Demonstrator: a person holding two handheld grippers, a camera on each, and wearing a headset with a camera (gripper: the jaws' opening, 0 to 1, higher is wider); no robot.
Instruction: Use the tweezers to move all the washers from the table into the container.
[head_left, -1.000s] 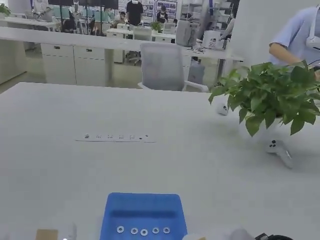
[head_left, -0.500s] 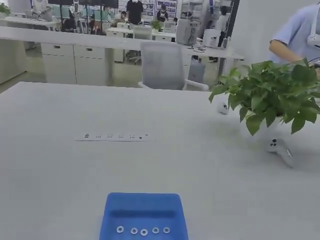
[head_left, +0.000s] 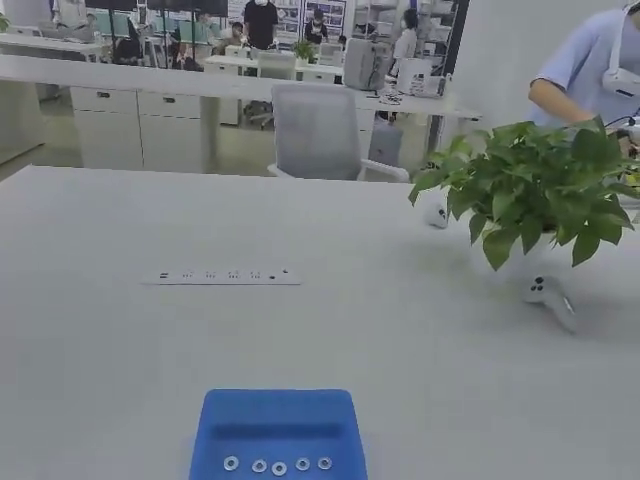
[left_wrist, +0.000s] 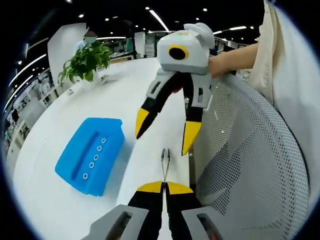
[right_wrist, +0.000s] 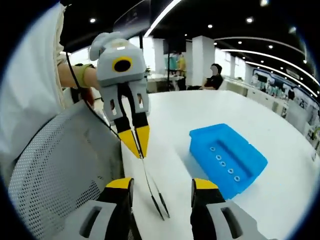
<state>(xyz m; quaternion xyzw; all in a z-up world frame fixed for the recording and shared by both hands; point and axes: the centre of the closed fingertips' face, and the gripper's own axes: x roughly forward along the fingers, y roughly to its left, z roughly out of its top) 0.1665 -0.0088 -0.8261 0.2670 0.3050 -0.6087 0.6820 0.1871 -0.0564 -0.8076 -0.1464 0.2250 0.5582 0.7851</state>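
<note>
The headset camera has turned slightly right, so the blue container (head_left: 275, 410) at the worktop's (head_left: 100, 350) near edge sits further left in view. Two partly seen objects flanking it have dropped out of view.

The left hand-held gripper (left_wrist: 164, 186) is seen with its jaws pressed together on the tweezers (left_wrist: 164, 162), which are pointed toward 12 o'clock. The right hand-held gripper (right_wrist: 162, 186) is held facing it, jaws spread apart. In the left gripper view, a bare forearm (left_wrist: 235, 57) is seen at 2 o'clock.
</note>
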